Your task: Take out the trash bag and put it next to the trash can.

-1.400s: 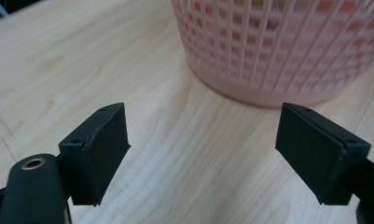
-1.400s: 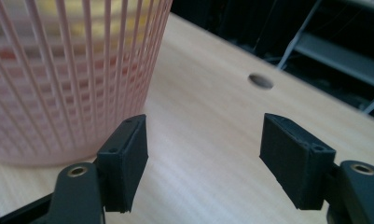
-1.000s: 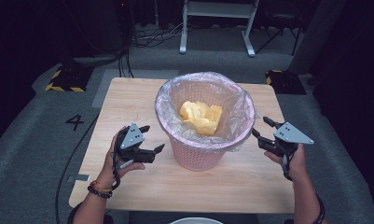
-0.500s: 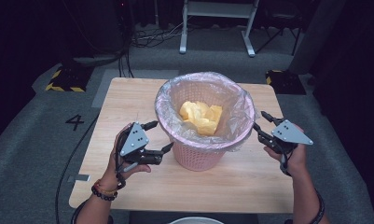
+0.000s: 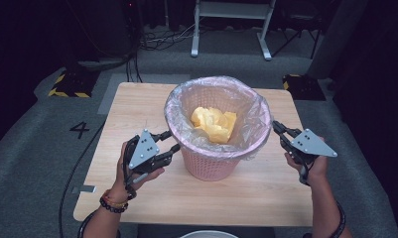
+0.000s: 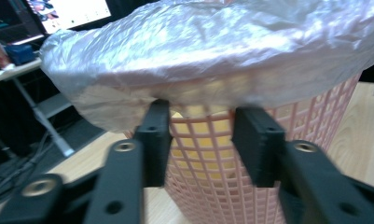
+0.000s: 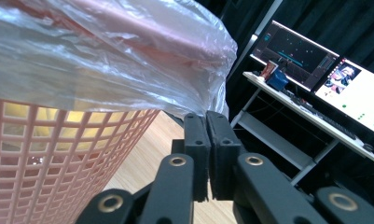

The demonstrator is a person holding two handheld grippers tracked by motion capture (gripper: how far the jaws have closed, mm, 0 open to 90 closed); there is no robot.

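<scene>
A pink lattice basket [image 5: 209,166] stands mid-table, lined with a clear plastic bag [image 5: 251,129] folded over its rim. Crumpled yellow material [image 5: 214,121] lies inside. My left gripper [image 5: 172,140] is at the basket's left side. Its jaws have just been closing, and in the left gripper view the left gripper [image 6: 203,112] still shows a gap, with its tips just under the bag's hem [image 6: 128,100] and the lattice behind. At the basket's right side my right gripper [image 5: 275,125] has just closed. In the right gripper view the right gripper [image 7: 205,115] is shut where the bag's hem [image 7: 175,100] meets its tips.
The wooden table [image 5: 137,109] has bare room around the basket. A white round rim [image 5: 209,234] pokes in at the near edge. On the floor beyond are yellow-black blocks [image 5: 67,84] and a white frame [image 5: 231,25]. A desk with monitors [image 7: 315,70] stands off to the side.
Both grippers rose a little and came in against the bag's folded hem. The left jaws narrowed and the right jaws came together.
</scene>
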